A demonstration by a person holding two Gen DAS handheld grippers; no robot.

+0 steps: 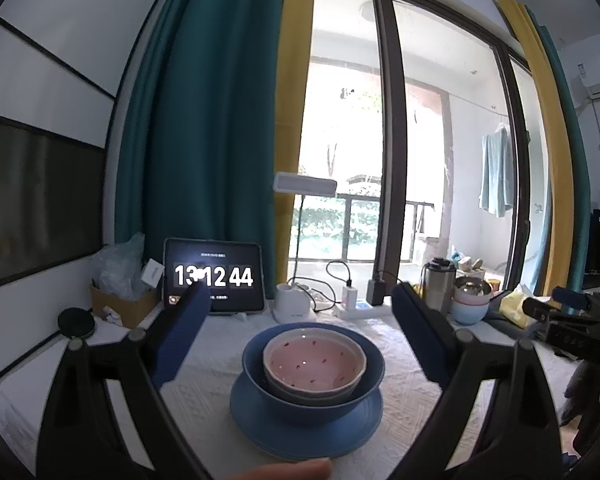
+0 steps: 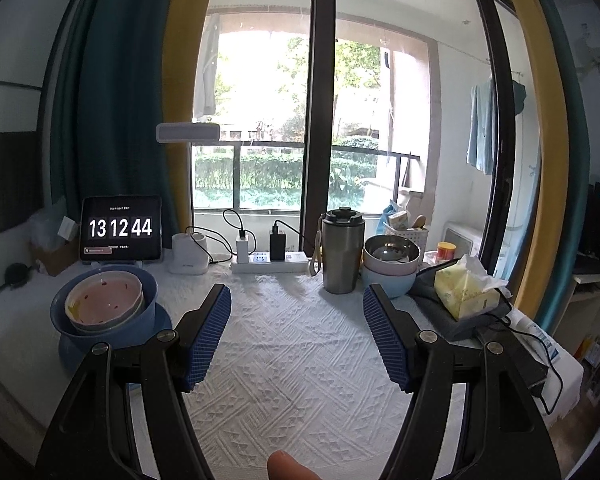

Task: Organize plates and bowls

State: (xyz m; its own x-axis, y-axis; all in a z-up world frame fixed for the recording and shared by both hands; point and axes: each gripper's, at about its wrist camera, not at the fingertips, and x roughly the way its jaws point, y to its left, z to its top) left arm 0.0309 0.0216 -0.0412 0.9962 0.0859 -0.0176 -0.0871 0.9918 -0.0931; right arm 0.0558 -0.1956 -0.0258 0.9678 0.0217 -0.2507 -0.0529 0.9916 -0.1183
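A pink bowl (image 1: 315, 367) with small red specks sits inside a larger blue bowl (image 1: 364, 364), which rests on a blue plate (image 1: 260, 412). My left gripper (image 1: 300, 292) is open above and in front of this stack, with nothing between its blue pads. In the right wrist view the same stack of pink bowl (image 2: 105, 298), blue bowl (image 2: 140, 320) and plate (image 2: 70, 354) stands at the left. My right gripper (image 2: 296, 296) is open over bare white cloth to the right of the stack. It also shows at the right edge of the left wrist view.
A second stack of bowls (image 2: 390, 266) stands at the back right beside a steel tumbler (image 2: 342, 254). A tablet showing a clock (image 2: 121, 228), a power strip (image 2: 270, 266) with chargers, a lamp base (image 2: 189, 254) and a tissue pack (image 2: 466, 290) line the table's back and right.
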